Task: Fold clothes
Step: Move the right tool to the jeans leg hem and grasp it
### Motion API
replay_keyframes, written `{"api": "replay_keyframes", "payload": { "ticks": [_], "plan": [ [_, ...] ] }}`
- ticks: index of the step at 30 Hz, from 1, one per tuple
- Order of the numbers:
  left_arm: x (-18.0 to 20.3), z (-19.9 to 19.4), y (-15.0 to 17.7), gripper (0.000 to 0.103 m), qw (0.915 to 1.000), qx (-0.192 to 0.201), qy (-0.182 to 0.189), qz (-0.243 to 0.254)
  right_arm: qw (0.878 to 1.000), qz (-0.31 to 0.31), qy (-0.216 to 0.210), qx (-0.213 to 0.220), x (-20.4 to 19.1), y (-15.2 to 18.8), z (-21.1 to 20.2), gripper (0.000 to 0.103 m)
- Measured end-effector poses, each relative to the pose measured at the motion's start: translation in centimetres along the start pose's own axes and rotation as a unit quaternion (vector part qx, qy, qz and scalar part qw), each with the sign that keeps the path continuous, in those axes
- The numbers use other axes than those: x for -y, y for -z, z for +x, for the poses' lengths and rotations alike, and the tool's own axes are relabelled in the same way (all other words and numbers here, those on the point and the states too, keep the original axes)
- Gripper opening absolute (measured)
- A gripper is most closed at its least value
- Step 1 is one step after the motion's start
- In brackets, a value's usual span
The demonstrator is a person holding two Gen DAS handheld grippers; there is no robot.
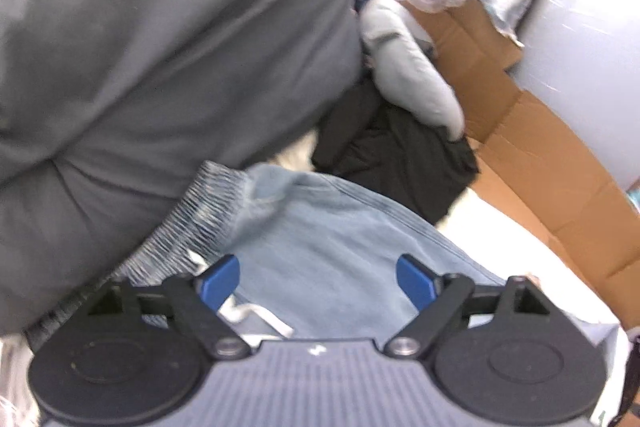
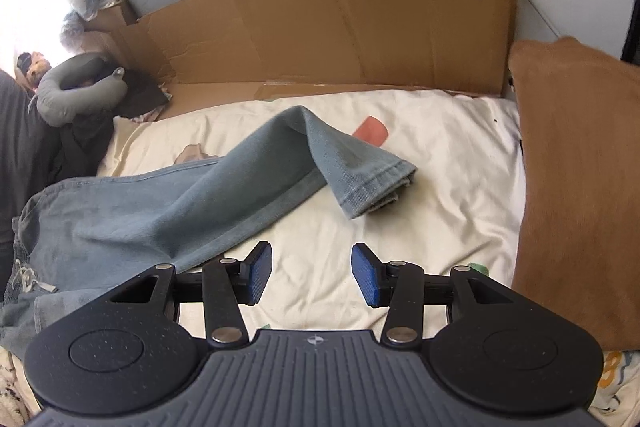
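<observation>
Our left claw (image 1: 318, 281) gapes over the jeans (image 2: 192, 203) waistband; our right claw (image 2: 312, 275) hangs open above bare bed sheet (image 2: 440, 187). The jeans sprawl toward the bed's far edge, one leg doubled; grabbing one layer could skew our fold.

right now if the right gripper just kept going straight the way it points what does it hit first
Likely the cream sheet just ahead of the right gripper, whose jaws are open and empty. The jeans leg lies left of that line; its cuff sits a little further on. Depth is unclear.
</observation>
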State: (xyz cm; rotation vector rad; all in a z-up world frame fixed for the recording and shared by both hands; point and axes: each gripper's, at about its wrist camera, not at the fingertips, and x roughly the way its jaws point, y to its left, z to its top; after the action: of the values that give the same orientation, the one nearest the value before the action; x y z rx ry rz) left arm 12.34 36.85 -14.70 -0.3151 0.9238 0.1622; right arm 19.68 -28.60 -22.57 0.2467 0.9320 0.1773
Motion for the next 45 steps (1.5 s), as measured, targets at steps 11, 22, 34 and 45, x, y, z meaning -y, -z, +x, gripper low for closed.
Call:
{"api": "replay_keyframes", "payload": {
  "ticks": [11, 22, 34, 45],
  "plan": [
    [6.9, 7.2, 5.0, 0.088, 0.9975, -0.054, 0.037, 0.026, 1.000, 0.003, 0.016, 0.021, 3.1, 1.5, 5.8, 0.056],
    [13.6, 12.1, 9.7, 0.088, 0.9746, -0.107, 0.111, 0.163, 0.999, -0.013, 0.043, -0.002, 2.5, 1.3, 11.8, 0.067],
    [17.8, 15.6, 14.4, 0.088, 0.9674, -0.141, 0.145, 0.152, 0.992, -0.092, 0.060, 0.060, 3.3, 2.6, 12.7, 0.067],
    [19.3, 16.4, 15.8, 0.088, 0.9645, -0.146, 0.150, 0.161, 0.989, -0.110, 0.068, 0.069, 4.2, 1.1, 15.5, 0.067]
  ]
}}
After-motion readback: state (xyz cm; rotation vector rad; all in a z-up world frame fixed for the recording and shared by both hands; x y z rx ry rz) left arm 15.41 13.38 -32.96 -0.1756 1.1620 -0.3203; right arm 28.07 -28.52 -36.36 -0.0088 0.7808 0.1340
